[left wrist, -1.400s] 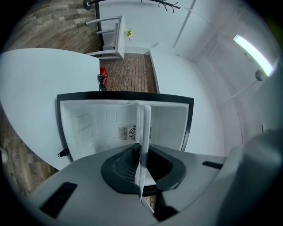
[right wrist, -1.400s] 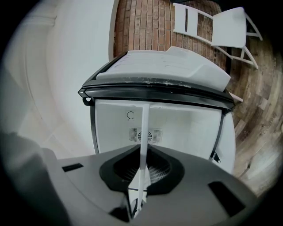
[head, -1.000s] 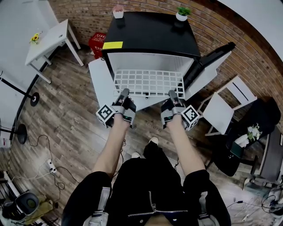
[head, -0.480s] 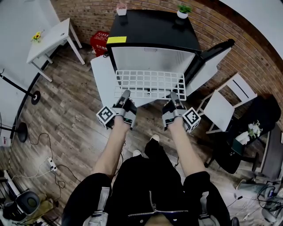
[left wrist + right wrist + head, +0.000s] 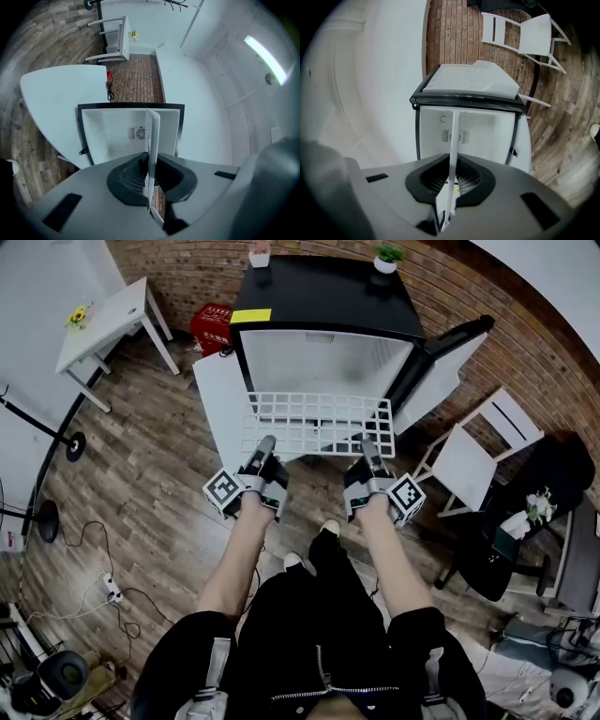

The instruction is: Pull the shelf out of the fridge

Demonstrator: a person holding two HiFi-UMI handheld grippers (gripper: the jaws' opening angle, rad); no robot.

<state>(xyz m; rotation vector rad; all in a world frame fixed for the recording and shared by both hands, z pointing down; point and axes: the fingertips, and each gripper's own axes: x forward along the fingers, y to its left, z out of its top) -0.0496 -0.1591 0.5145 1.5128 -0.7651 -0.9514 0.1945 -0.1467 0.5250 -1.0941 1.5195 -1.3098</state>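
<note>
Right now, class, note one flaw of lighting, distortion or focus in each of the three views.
Head view: the wide lens curves the brick wall; the shelf is sharp. Left gripper view: black corners, a glaring ceiling light. Right gripper view: black corners; the fridge bows, and the shelf edge up close looks soft.

We get a bright, evenly lit room in the head view, its edges bowed by strong lens distortion, plainest in the brick wall [image 5: 487,306] at upper right. The inside of the fridge [image 5: 323,362] washes nearly white. Both gripper views are round fisheye pictures with black corners; a ceiling light [image 5: 265,58] glares at upper right of the left one.
</note>
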